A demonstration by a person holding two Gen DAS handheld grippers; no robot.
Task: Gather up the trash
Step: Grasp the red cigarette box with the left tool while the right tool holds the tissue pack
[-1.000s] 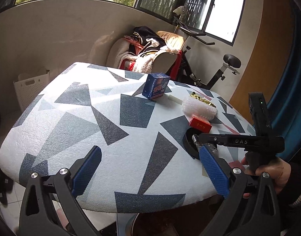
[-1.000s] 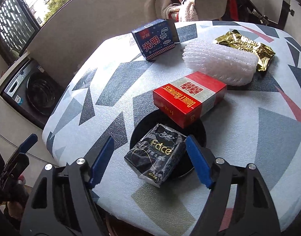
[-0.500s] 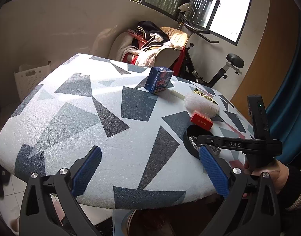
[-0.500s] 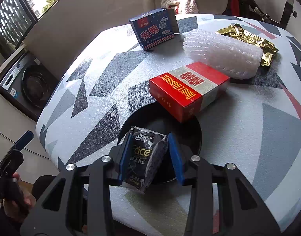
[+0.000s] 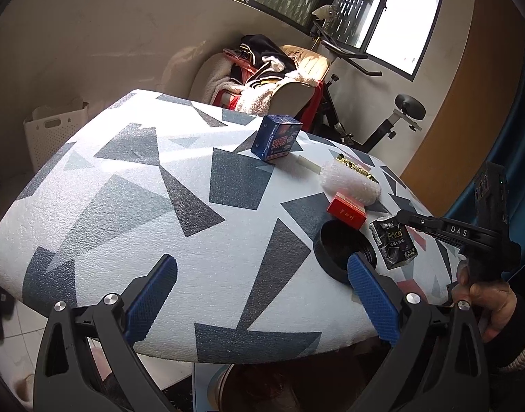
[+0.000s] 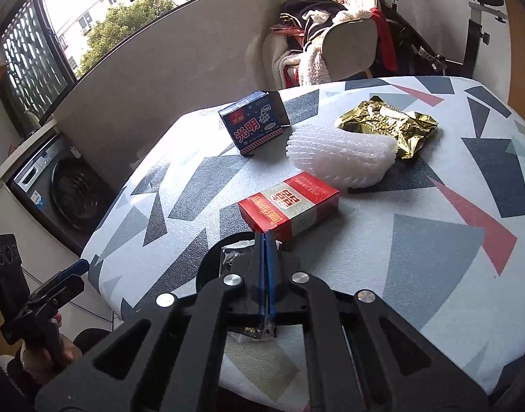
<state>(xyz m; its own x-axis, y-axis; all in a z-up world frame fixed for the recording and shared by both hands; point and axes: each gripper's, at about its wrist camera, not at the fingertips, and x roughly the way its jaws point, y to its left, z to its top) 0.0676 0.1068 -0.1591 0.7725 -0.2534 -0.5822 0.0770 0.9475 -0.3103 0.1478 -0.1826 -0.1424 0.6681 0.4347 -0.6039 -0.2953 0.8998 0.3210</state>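
Pinching only the black wrapper (image 5: 392,243)'s edge, the shut right tool (image 6: 266,240) risks dropping it; left tool (image 5: 262,295) gapes empty.

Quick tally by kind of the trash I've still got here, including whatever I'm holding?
Boxes: 2, the blue box and the red box.
Wrappers: 2, the gold wrapper and the black packet pinched in the right gripper.
Foam sleeves: 1, the white foam sleeve.
Total: 5.
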